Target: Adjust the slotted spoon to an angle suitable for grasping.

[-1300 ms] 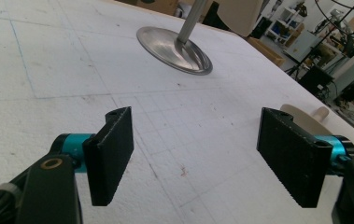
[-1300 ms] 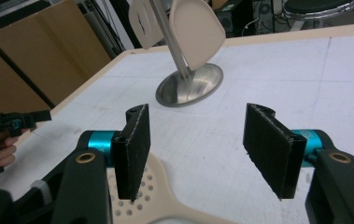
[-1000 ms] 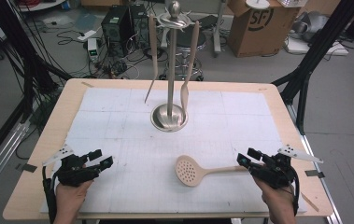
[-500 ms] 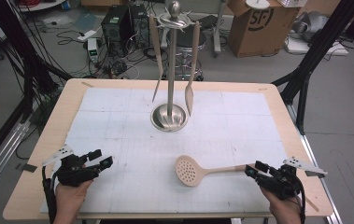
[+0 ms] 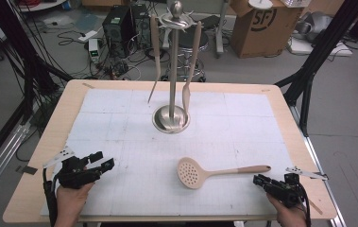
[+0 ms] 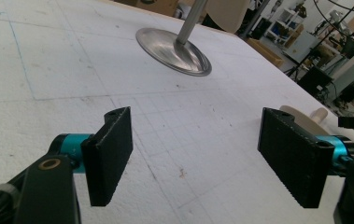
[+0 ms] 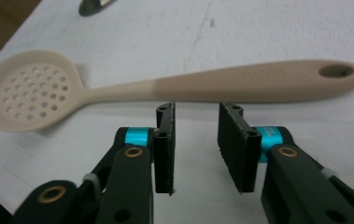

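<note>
The skimmer spoon (image 5: pixel 217 172) lay flat on the bench (image 5: pixel 49 137), handle pointing at the right hand-held gripper (image 7: pixel 196 140), whose jaws stood a little apart, holding nothing. The left hand-held gripper (image 6: pixel 198 161) gaped wide. To grab well, the right one needed to slide forward until the handle sat between its pads, then squeeze.

skimmer spoon (image 7: pixel 165 86) showing beige, cream perforated bowl | gripper pads (image 7: pixel 230 140) appearing black, teal collars | mat (image 5: pixel 120 123) looking white, faintly gridded

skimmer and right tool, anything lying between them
Nothing: in the right gripper view only bare white mat separates the right tool from the skimmer handle just ahead.
</note>
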{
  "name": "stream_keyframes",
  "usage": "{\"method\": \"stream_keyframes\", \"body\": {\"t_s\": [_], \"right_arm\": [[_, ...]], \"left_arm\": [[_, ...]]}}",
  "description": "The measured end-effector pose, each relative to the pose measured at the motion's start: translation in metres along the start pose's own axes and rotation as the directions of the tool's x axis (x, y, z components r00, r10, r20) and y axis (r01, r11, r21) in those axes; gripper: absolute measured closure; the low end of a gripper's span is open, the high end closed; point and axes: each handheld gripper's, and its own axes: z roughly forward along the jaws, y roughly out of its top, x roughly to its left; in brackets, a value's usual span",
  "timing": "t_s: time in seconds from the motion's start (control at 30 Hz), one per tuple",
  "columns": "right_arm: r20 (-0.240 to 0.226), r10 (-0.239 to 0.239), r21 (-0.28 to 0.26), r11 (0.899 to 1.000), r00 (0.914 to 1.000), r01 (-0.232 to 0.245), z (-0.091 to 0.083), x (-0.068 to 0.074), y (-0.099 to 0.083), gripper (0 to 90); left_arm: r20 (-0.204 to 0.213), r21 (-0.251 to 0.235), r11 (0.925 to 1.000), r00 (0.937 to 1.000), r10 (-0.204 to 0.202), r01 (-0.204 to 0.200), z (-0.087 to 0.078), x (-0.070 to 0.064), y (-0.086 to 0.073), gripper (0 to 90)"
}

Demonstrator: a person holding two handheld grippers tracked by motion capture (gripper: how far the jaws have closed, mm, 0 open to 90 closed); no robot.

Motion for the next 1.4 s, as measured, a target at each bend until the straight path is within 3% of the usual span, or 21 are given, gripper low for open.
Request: {"method": "stream_keyframes", "body": {"t_s": [0.2, 0.5, 0.93, 1.13, 1.4], "right_arm": [[0.032, 0.002, 0.052, 0.999, 0.9995, -0.004, 0.005, -0.009, -0.004, 89.1], [0.006, 0.058, 0.067, 0.996, 0.9983, -0.058, 0.011, -0.014, 0.002, 89.4], [0.019, 0.062, 0.089, 0.994, 0.9979, -0.063, 0.027, -0.013, 0.018, 89.6], [0.004, 0.093, 0.098, 0.991, 0.9957, -0.093, 0.045, -0.012, 0.031, 89.6], [-0.010, 0.099, 0.098, 0.990, 0.9950, -0.098, 0.077, 0.002, 0.047, 89.6]], "left_arm": [[-0.001, 0.003, 1.0000, 1.0000, 0.001, -0.001, 0.000, 0.000, 0.000, 27.1], [0.003, 0.012, 0.9999, 1.0000, 0.006, -0.006, 0.002, -0.001, 0.000, 27.1], [0.007, 0.023, 0.9997, 0.9999, 0.011, -0.011, 0.007, -0.002, -0.001, 27.1], [0.014, 0.028, 0.9996, 0.9998, 0.011, -0.012, 0.009, -0.003, -0.001, 27.1], [0.014, 0.028, 0.9995, 0.9998, 0.014, -0.014, 0.008, -0.002, 0.000, 27.1]]}}
